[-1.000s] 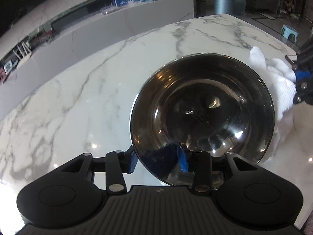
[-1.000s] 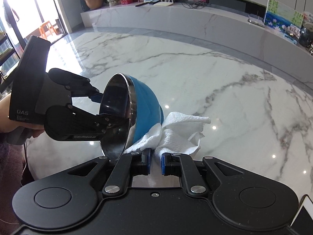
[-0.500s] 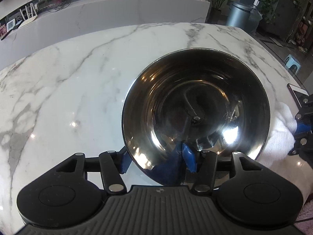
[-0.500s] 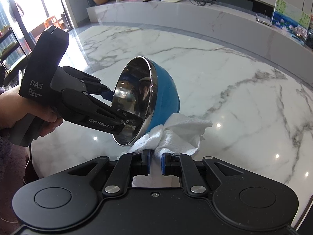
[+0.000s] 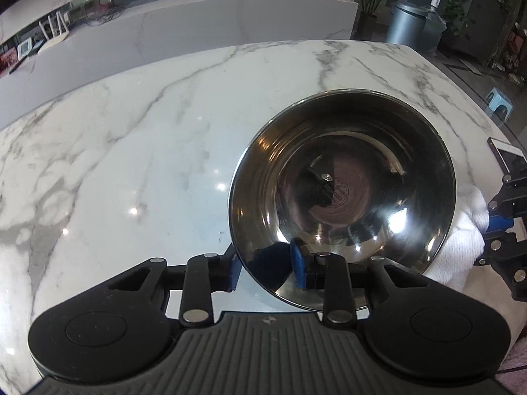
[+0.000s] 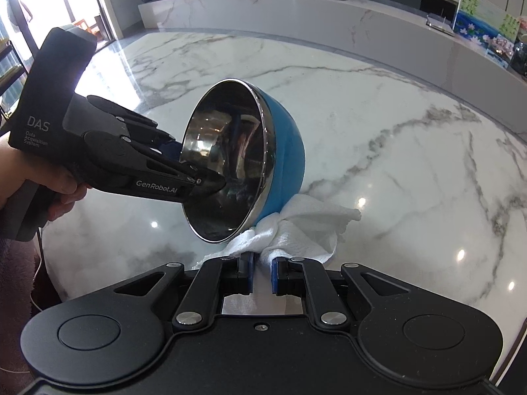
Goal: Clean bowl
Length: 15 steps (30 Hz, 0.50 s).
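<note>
Left gripper is closing its jaws over the bowl rim, one finger inside, one outside, tipping it on edge above the table. Right of the bowl, the right gripper is pinching a white cloth tight, pressing it against the blue underside. Outside wiping is underway, I'd say; next, the bowl wants turning for an unwiped patch.

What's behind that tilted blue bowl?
A crumpled white cloth, pinched in the right gripper, is pressed against the bowl's blue underside, above the marble table. How much of the cloth lies behind the bowl is hidden.
</note>
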Each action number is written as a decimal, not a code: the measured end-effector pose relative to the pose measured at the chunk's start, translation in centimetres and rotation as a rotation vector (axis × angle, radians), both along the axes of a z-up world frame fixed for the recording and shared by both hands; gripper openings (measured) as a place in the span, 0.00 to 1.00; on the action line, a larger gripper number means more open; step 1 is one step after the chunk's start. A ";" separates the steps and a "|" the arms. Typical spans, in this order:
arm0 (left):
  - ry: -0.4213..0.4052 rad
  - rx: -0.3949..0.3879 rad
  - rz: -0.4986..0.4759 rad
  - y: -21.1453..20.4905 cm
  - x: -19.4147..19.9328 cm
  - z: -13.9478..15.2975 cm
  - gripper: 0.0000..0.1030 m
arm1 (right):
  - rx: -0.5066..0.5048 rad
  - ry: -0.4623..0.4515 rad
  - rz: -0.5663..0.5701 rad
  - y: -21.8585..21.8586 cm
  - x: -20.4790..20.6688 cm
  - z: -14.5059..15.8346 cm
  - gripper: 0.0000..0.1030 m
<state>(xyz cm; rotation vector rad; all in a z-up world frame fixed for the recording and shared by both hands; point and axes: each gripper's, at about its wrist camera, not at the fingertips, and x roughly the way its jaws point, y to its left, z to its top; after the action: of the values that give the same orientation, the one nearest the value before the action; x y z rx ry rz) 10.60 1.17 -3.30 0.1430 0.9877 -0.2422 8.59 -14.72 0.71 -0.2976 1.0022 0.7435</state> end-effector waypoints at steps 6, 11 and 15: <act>-0.057 0.100 -0.092 -1.4 -0.9 0.5 0.24 | -0.013 -0.007 0.013 -0.8 -0.4 0.2 0.09; -0.078 0.137 -0.127 -2.1 -1.0 0.5 0.24 | -0.004 -0.044 0.020 -1.7 -0.5 1.7 0.09; -0.078 0.146 -0.131 -2.3 -1.1 0.5 0.24 | 0.036 -0.082 -0.008 -2.5 -0.2 3.5 0.09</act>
<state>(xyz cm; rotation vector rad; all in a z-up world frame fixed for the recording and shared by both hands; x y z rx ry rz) 9.55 -1.14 -2.76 0.3490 0.9192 -0.2827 8.42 -17.22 4.19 -0.2907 0.9114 0.7362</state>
